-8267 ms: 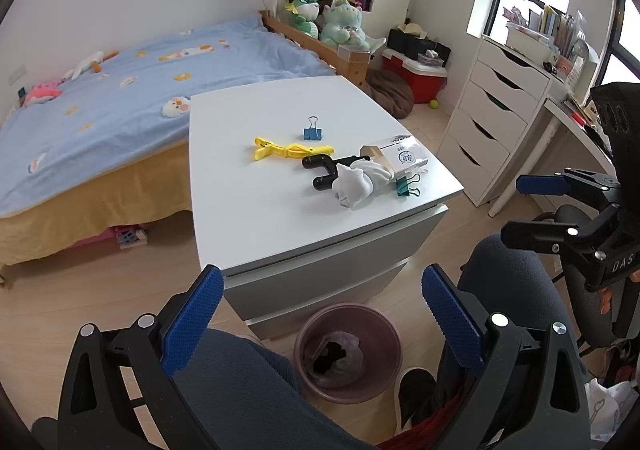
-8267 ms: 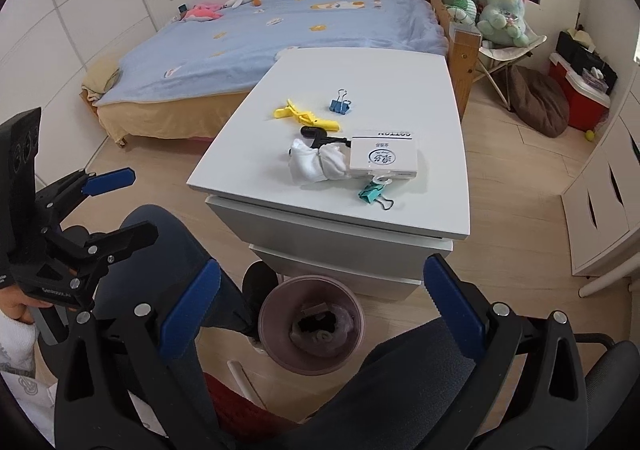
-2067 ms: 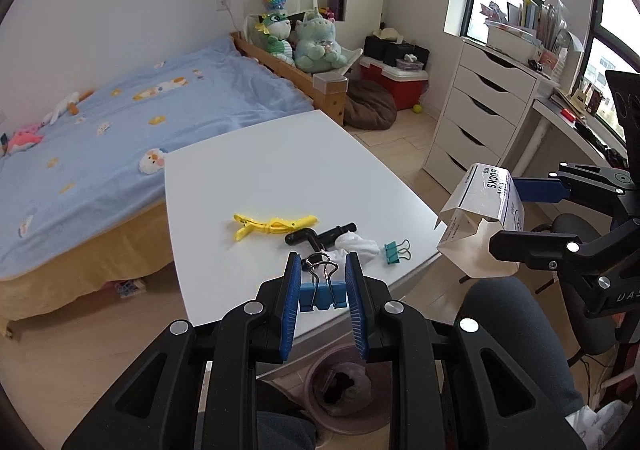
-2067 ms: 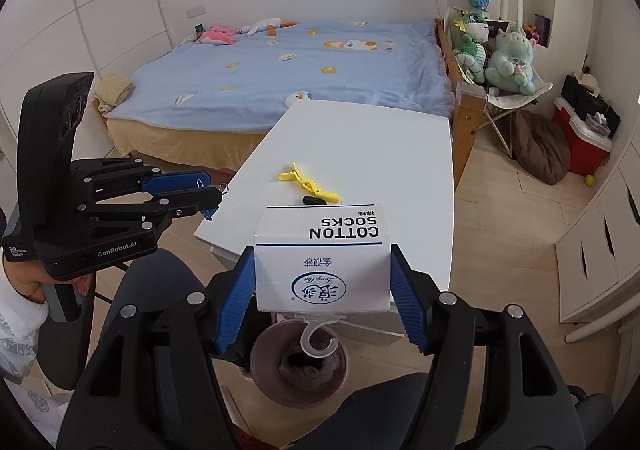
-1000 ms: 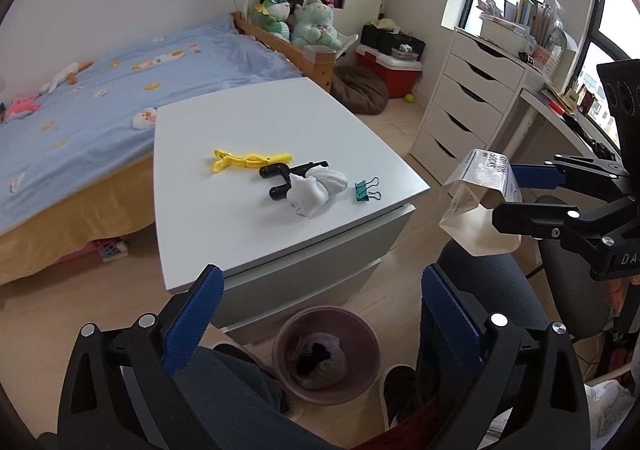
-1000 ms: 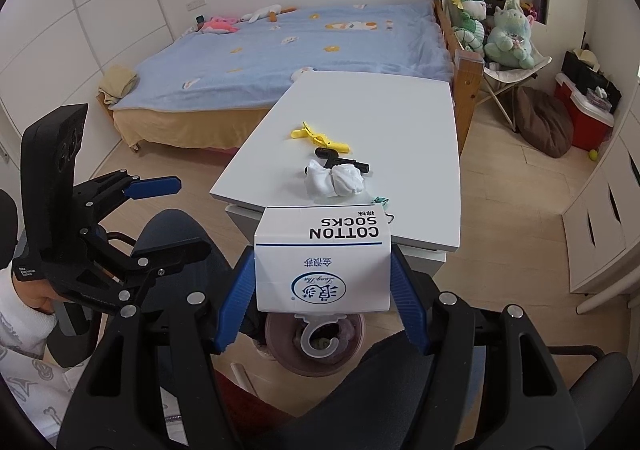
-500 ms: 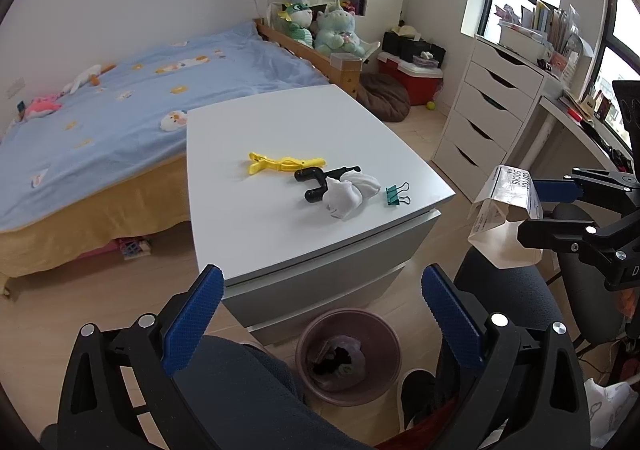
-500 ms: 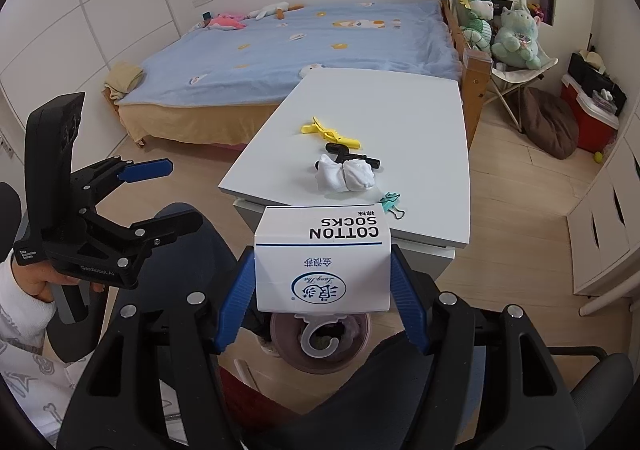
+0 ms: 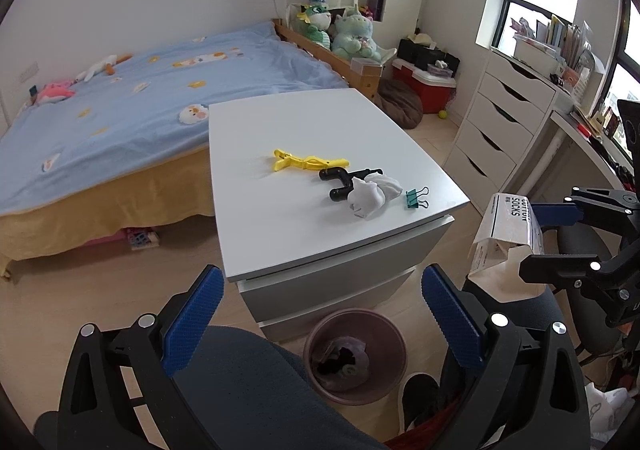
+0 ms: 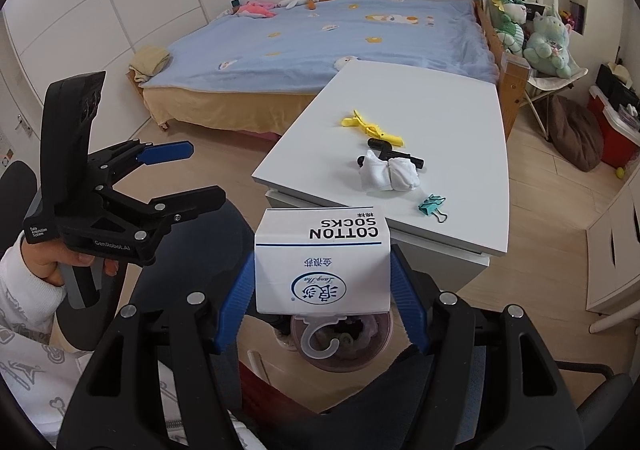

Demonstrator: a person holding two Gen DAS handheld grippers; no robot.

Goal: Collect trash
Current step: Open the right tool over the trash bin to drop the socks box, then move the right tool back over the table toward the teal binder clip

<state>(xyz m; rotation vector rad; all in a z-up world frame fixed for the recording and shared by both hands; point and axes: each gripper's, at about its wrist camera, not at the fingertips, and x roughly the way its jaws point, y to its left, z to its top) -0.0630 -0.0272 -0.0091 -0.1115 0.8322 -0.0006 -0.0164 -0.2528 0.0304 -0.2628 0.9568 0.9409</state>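
My right gripper is shut on a white "COTTON SOCKS" package with a plastic hook, held above the pink trash bin. The package also shows in the left wrist view, right of the bin. My left gripper is open and empty, in front of the white table; it shows at the left of the right wrist view. On the table lie a yellow clip, a black hook, white socks and a green binder clip.
A bed with a blue cover stands behind the table. White drawers and a desk are at the right. A red cooler and a brown bag sit by the far wall. My knees and an office chair are below the grippers.
The left gripper, shut on a blue binder clip two seconds ago, is now open and empty. The right gripper keeps the sock package and has moved slightly back over the bin.
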